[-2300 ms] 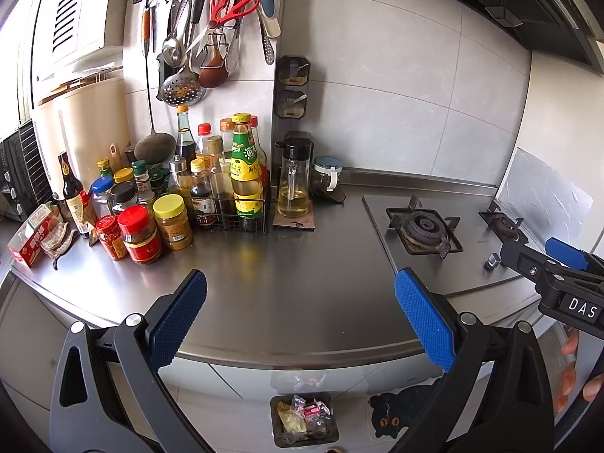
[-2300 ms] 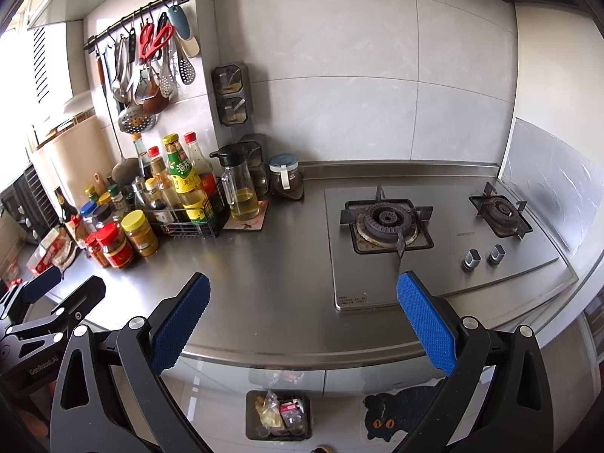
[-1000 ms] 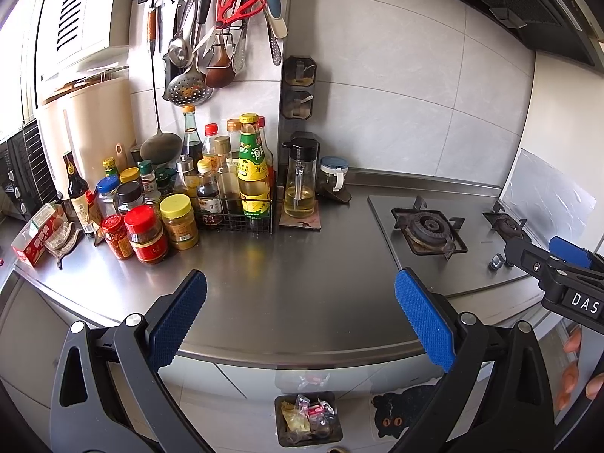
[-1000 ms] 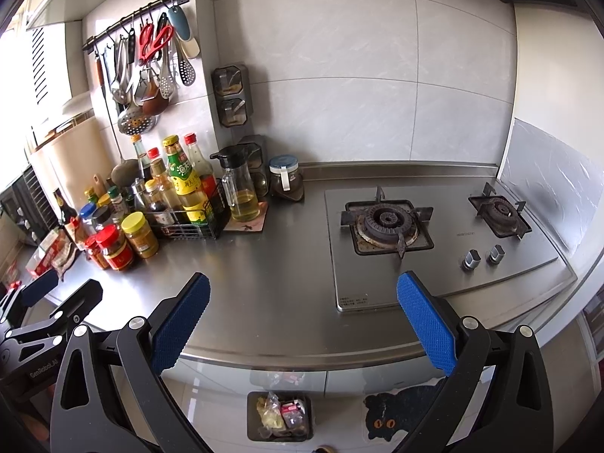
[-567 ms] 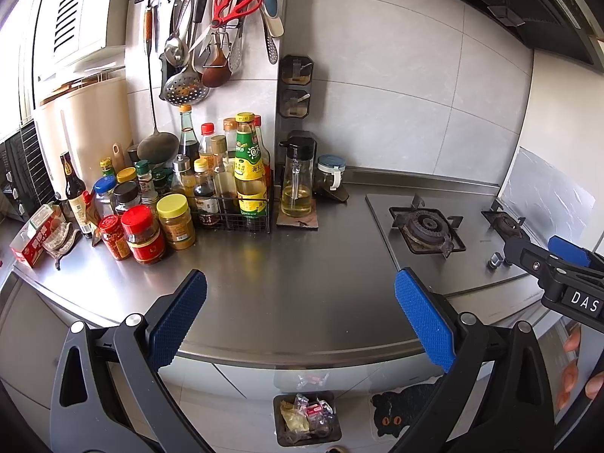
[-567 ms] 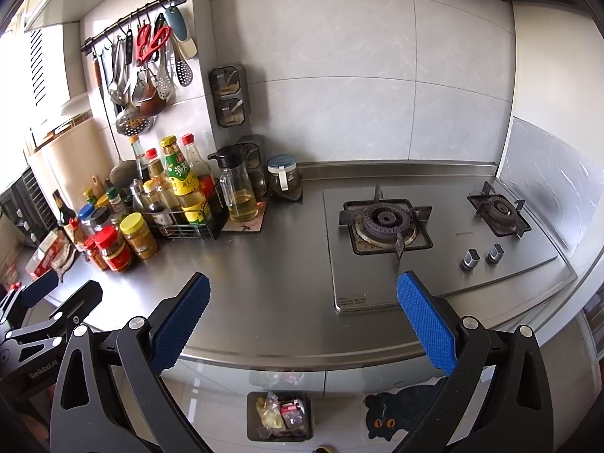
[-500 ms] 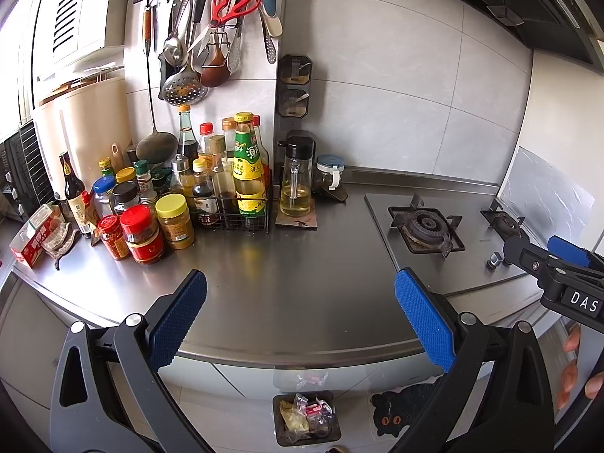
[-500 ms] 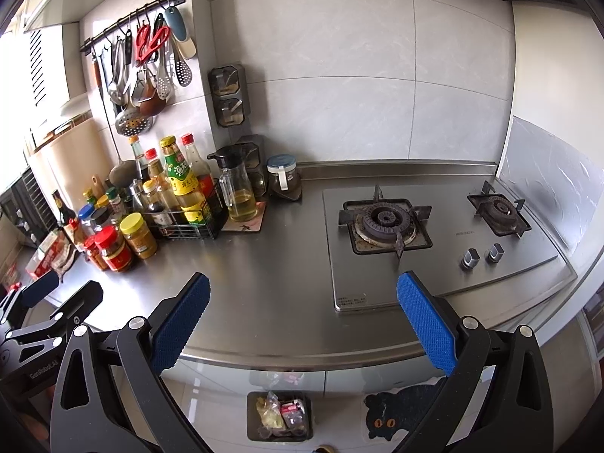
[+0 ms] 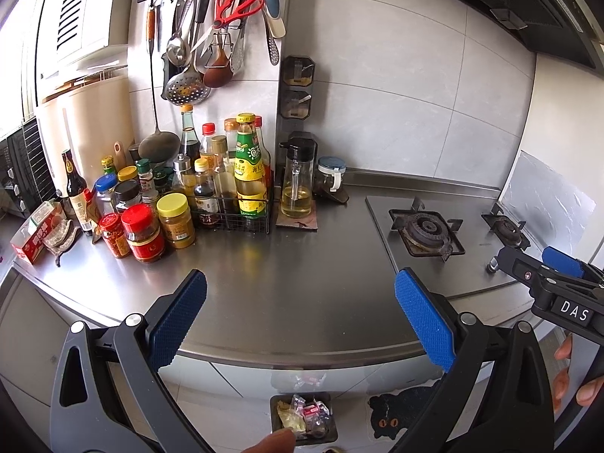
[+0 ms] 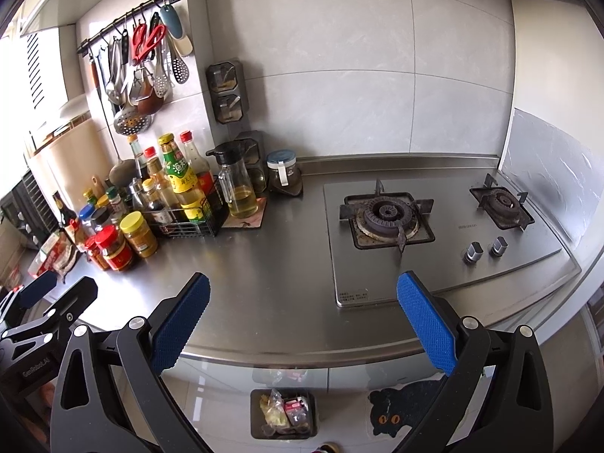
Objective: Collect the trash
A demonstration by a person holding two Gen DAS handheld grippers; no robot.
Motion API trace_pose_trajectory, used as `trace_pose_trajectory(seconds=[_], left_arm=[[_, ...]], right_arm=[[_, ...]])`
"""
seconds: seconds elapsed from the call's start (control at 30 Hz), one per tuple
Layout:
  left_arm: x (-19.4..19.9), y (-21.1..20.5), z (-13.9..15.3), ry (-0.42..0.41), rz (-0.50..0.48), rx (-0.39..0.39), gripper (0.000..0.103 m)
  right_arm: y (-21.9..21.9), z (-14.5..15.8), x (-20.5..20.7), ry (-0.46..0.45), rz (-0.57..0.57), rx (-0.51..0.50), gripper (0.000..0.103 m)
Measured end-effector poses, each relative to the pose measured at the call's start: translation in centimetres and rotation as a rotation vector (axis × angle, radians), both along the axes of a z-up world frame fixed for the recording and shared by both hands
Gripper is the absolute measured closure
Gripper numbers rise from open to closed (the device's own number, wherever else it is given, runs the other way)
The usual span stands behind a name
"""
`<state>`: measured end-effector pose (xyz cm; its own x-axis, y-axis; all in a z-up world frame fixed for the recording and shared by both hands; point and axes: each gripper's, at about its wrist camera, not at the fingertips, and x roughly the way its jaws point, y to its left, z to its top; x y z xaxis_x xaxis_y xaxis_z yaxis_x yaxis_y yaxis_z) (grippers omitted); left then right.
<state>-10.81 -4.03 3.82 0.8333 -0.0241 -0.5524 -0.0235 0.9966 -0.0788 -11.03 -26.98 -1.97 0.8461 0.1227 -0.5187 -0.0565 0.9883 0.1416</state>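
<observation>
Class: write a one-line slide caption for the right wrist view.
Open right gripper above a steel counter; trash-filled bin on floor.

Left gripper point(image 9: 300, 319) and right gripper point(image 10: 304, 319) are held level, side by side, jaws spread wide, empty

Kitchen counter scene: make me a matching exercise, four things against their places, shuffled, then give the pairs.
Things:
1. scissors
2. trash bin
3. oil dispenser
4. yellow-lidded jar

Places:
A. on the floor below the counter edge
B. on a coaster beside the wire rack
C. hanging from the wall rail
D. in front of the wire rack, next to a red-lidded jar

Pairs: 1-C, 2-A, 3-B, 4-D
</observation>
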Motion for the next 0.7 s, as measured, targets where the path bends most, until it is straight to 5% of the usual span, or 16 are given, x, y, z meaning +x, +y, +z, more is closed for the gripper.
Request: trace_pose_trajectory(seconds=[0.7], left_arm=[[0.64,0.13,-0.13,0.045,-0.007,-0.022,0.008]], right_arm=[[-0.08,-0.31,0.25,0.016,0.001,0.002,0.003]])
